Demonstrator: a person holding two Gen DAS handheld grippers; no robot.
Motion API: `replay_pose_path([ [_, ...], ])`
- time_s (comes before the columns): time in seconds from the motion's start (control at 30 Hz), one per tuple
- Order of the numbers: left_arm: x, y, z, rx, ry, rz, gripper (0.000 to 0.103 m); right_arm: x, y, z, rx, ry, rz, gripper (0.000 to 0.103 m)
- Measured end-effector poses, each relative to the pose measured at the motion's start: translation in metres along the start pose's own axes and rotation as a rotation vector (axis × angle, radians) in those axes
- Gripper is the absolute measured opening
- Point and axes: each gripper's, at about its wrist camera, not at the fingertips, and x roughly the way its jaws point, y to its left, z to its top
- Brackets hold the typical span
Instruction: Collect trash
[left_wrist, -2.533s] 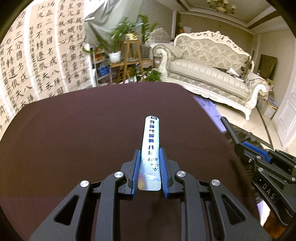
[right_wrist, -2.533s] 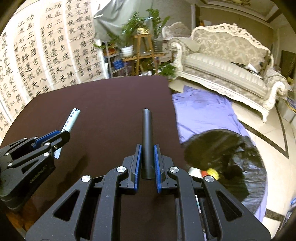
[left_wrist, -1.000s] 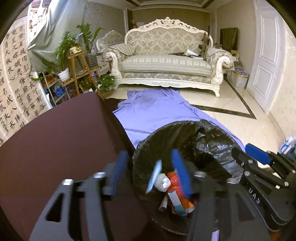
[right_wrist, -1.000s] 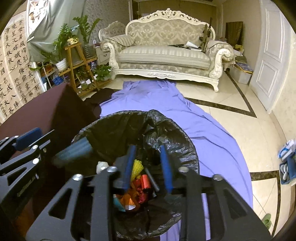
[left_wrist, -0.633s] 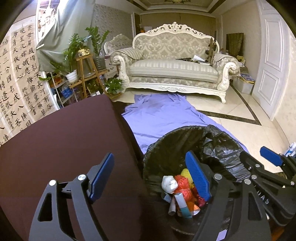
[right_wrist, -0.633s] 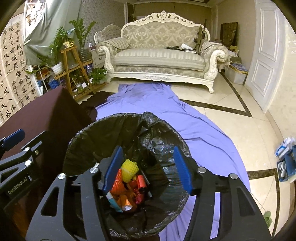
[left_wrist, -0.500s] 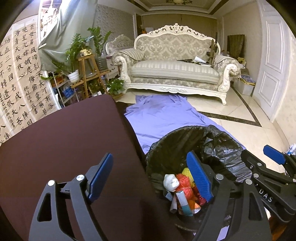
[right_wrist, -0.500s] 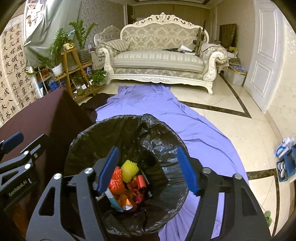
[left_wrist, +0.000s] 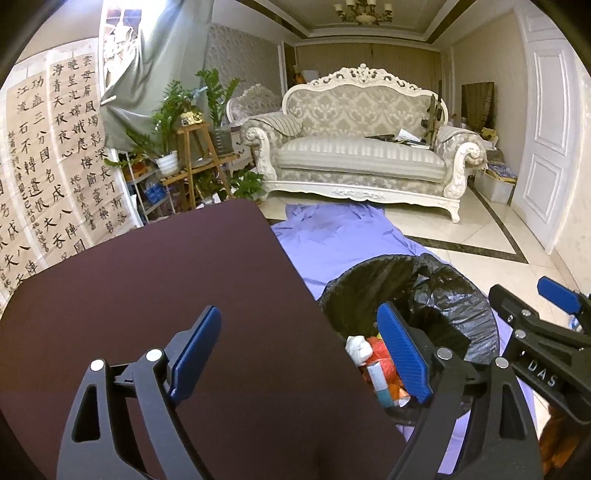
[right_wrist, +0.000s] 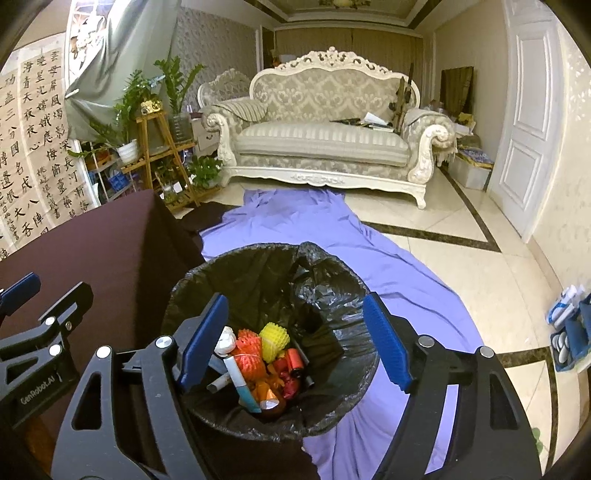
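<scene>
Bin (right_wrist: 332, 280) btm — buried under trash (right_wrist: 258, 354), near rim cut off

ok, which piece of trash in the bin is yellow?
The ribbed foam net, sitting upright atop the pile in the bin; its neighbours are orange, red or white.

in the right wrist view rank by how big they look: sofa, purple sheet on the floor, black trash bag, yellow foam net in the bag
1. purple sheet
2. sofa and black trash bag: they look about alike, and the bag sits far nearer the camera, so I won't rank them.
3. yellow foam net, clearly smallest.
</scene>
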Motion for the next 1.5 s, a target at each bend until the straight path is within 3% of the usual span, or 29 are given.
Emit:
replay_pose_path([
  [0.17,-0.012,0.006,-0.005,-0.020,-0.004,0.009,0.084,-0.018,0.005,-0.002,-0.015,-0.031,-0.014,0.081],
  [0.53,-0.029,0.013,-0.016,-0.034,-0.020,0.024,0.084,-0.039,0.010,-0.008,-0.035,-0.054,-0.015,0.082],
  [1.5,-0.031,0.015,-0.018,-0.045,-0.021,0.021,0.084,-0.041,0.011,-0.009,-0.038,-0.060,-0.018,0.083],
])
